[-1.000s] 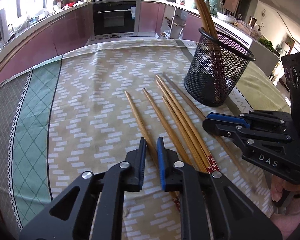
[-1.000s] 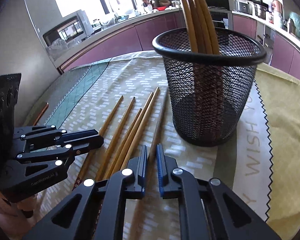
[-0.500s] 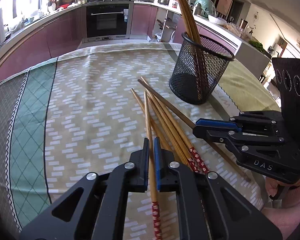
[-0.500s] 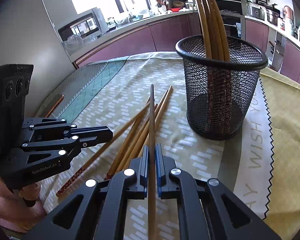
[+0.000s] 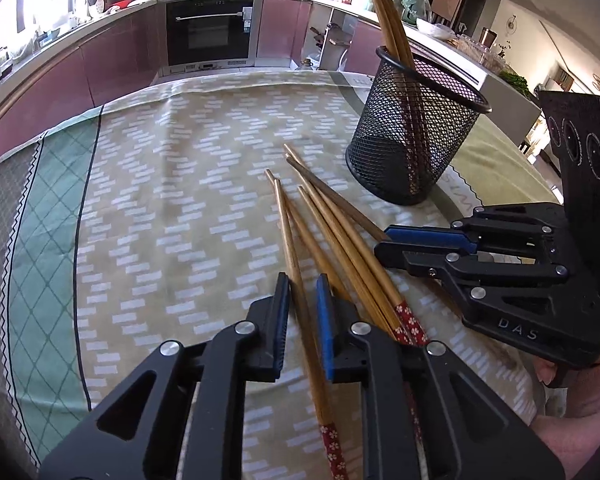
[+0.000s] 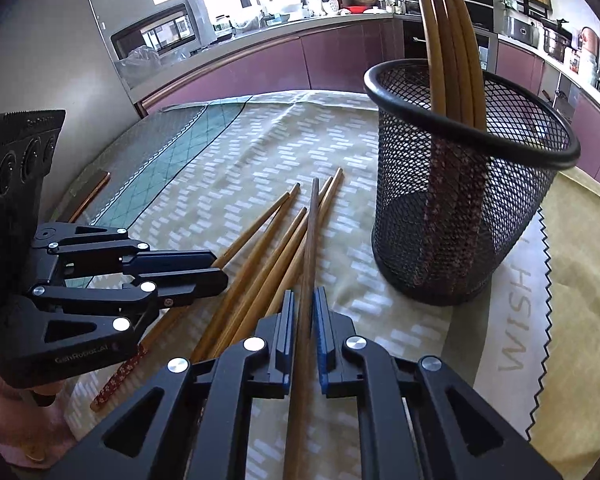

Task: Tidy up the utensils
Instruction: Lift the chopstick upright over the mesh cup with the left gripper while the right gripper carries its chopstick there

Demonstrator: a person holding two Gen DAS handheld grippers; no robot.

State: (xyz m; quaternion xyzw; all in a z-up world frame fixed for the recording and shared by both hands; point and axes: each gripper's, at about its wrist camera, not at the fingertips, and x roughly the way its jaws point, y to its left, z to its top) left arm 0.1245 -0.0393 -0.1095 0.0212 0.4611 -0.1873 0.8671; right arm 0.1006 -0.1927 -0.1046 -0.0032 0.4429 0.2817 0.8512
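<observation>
Several wooden chopsticks with red floral ends lie fanned on the tablecloth, also in the right wrist view. A black mesh holder stands behind them with several chopsticks upright inside; it is at the right in the right wrist view. My left gripper is shut on one chopstick. My right gripper is shut on a darker chopstick that points forward. Each gripper shows in the other's view, the right one and the left one.
The table carries a beige patterned cloth with a green border at the left. Kitchen counters and an oven run behind the table. A microwave stands on the counter.
Both grippers have closed on a chopstick and lifted it off the cloth; the other chopsticks have been pushed into a fan. The left gripper's chopstick now sits at a slant between its fingers.
</observation>
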